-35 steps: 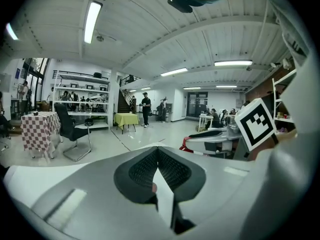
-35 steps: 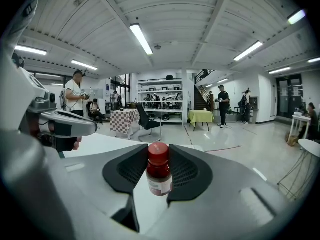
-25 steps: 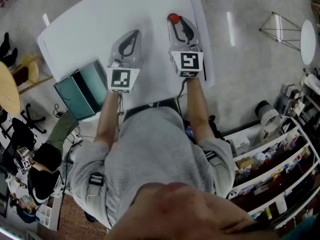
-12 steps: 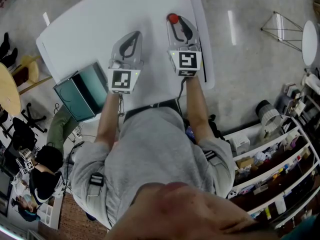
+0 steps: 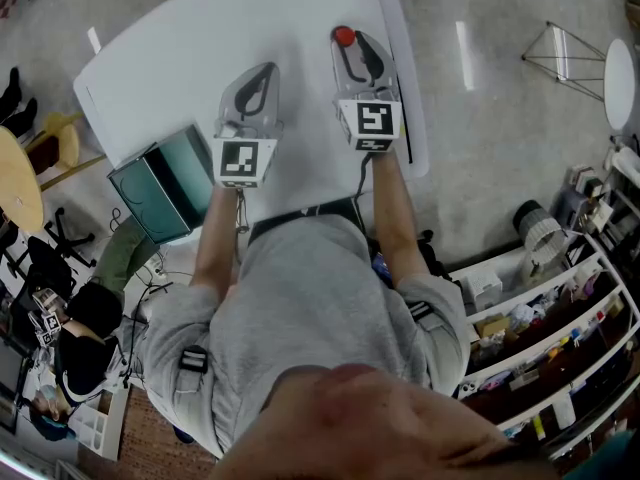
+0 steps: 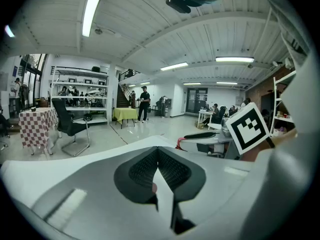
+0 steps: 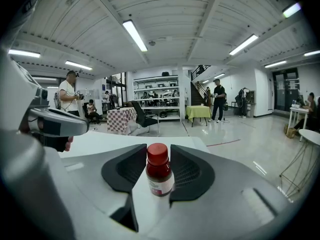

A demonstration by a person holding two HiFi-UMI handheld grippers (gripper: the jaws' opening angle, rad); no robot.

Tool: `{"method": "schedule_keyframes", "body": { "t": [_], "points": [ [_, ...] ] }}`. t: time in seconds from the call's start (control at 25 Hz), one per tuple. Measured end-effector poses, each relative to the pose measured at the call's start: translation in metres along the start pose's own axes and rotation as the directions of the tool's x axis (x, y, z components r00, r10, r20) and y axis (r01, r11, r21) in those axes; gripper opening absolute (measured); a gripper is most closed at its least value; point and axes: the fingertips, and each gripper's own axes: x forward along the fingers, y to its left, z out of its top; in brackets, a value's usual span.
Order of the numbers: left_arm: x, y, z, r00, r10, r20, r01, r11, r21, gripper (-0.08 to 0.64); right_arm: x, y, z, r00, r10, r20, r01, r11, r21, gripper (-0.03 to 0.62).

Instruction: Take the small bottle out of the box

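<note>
Small bottle (image 7: 160,179) stands on the worktop (image 5: 200,58) inside the right claw (image 7: 158,151), jaws just opening, pads clear. Left claw (image 6: 157,150) is pinched together, empty. A pad brushing it on withdrawal could topple it.

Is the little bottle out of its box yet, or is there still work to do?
Looks done: the bottle stands upright on the table, well away from the box at the left. In hand: the right tongs straddle it. Their jaws have just been opening, so it seems released. The left tongs are shut and empty. Left: probably only drawing the right tongs back.
</note>
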Motion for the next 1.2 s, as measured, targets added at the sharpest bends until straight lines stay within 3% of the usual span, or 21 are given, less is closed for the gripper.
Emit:
{"method": "schedule_keyframes", "body": {
  "t": [0.52, 0.92, 1.2],
  "points": [
    [-0.015, -0.013, 0.02, 0.999, 0.014, 0.037, -0.015, 1.0, 0.017, 0.012, -0.028, 0.0, 0.023, 0.998, -0.005, 0.058, 0.006, 1.0, -0.018, 0.158],
    [-0.031, -0.015, 0.066, 0.995, 0.027, 0.094, -0.033, 0.998, 0.058, 0.012, -0.051, 0.004, 0.077, 0.991, -0.003, 0.136, 0.009, 0.999, -0.046, 0.117],
    [-0.074, -0.022, 0.085, 0.99, 0.027, 0.136, -0.038, 0.996, 0.077, 0.012, -0.088, 0.03, 0.094, 0.985, -0.008, 0.173, 0.011, 1.0, -0.018, 0.102]
  ]
}}
